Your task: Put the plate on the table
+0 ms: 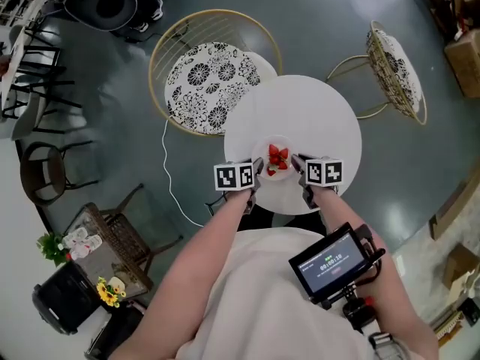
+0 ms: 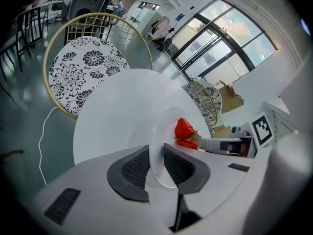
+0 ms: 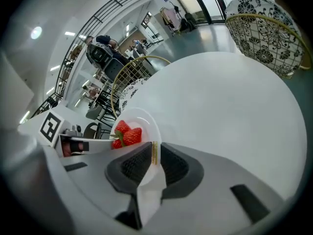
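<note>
In the head view, a round white table (image 1: 315, 111) sits at the middle, and the plate (image 1: 279, 142) with strawberries (image 1: 277, 158) lies over the table's 6 o'clock part, near the person. The left gripper (image 1: 257, 172) is at the plate's 9 o'clock and the right gripper (image 1: 298, 167) at its 3 o'clock, each against the rim. A chair with a patterned cushion (image 1: 210, 81) stands at the table's 10 o'clock and a second chair (image 1: 394, 70) at its 2 o'clock. Whether the plate rests on the table this view does not settle. In the left gripper view, the plate (image 2: 164, 151) has its rim between this gripper's (image 2: 155, 153) fingers (image 2: 134, 168), which stand partly apart; one pad lies by the rim and a clear gap shows on the other side, so they do not clamp it. The strawberries (image 2: 184, 129) lie at 1 o'clock of the fingers, the table (image 2: 117, 111) spreads behind, and the right gripper (image 2: 234, 143) shows at 3 o'clock. In the right gripper view, this gripper's (image 3: 155, 153) fingers (image 3: 173, 166) are drawn in narrowly on the plate's (image 3: 146, 124) rim and appear to pinch it. The strawberries (image 3: 128, 135) sit at 10 o'clock of them, and the left gripper (image 3: 73, 143) shows at 9 o'clock.
</note>
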The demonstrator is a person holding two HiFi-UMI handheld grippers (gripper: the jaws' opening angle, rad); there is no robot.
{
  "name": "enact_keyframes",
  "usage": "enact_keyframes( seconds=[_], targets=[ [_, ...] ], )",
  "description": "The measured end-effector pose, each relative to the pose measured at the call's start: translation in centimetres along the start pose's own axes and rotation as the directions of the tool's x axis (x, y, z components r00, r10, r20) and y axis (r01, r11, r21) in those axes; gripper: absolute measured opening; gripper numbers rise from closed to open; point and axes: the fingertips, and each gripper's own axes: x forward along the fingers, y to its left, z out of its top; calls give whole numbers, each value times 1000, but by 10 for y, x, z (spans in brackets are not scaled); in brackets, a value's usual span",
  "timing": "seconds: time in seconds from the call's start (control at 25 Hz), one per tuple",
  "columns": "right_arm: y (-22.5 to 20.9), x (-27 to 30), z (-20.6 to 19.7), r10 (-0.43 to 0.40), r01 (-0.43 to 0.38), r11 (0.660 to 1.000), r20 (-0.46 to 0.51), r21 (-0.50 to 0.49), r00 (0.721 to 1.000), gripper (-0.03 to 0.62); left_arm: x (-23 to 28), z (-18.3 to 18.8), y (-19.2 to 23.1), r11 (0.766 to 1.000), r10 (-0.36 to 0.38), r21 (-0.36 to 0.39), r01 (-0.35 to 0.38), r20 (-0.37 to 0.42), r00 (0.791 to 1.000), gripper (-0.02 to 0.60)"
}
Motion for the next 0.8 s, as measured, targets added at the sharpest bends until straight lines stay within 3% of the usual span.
enact_keyframes(
  seconds=[0.28, 0.48, 0.8],
  targets=[
    [2, 4, 7, -51, 51, 997, 7, -59, 999, 34, 4, 5, 8, 999, 29, 41, -29, -18, 999, 72],
    [2, 23, 1, -93, 89, 990, -26, -114, 995, 41, 6, 2, 24, 993, 109, 46, -106, -77, 991, 80],
    [-3, 24, 0, -216, 200, 943, -32, -266, 976, 61, 9, -2, 22, 973, 185, 160, -164, -131, 974, 100]
  ],
)
